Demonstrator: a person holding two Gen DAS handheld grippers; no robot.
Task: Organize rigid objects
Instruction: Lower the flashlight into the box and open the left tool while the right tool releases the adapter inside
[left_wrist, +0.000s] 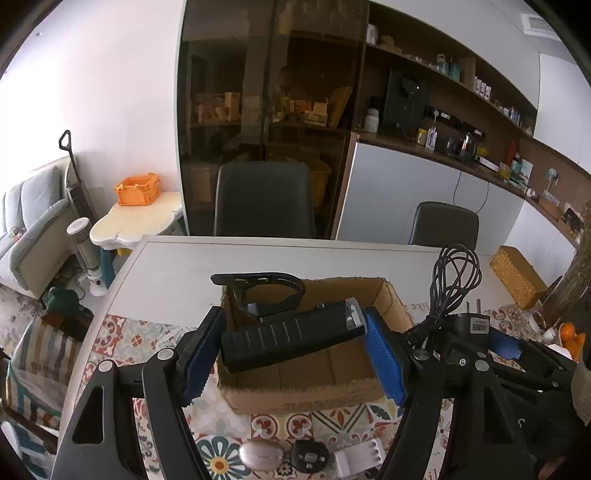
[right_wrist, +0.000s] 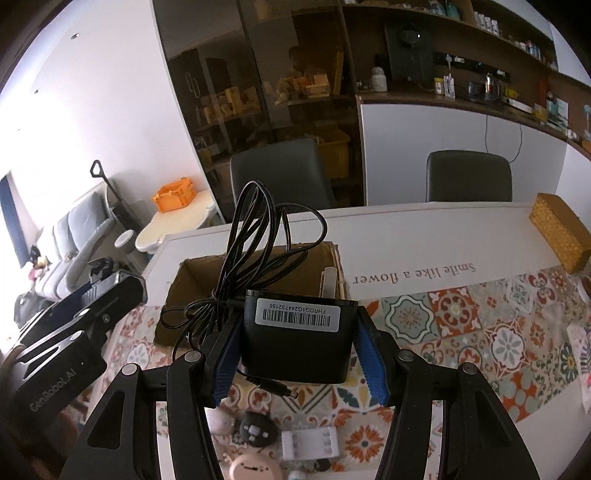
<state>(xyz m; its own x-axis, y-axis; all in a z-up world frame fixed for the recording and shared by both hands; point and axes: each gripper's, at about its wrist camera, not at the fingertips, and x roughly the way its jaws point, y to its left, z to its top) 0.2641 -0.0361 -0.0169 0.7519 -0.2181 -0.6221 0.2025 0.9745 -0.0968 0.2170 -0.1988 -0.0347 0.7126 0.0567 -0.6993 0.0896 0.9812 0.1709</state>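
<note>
Jaws clamp a flashlight and power adapter above the box rim.

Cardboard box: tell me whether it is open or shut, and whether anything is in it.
Open: the cardboard box has no lid or flaps over it. Its visible floor looks bare, though the held charger hides part.

Daylight floods in from the left of both frames, blowing the white wall out to glare while the glass cabinet at upper centre stays dim. Fisheye distortion bends the edges, with black vignetting in the corners; the foreground is sharp.
</note>
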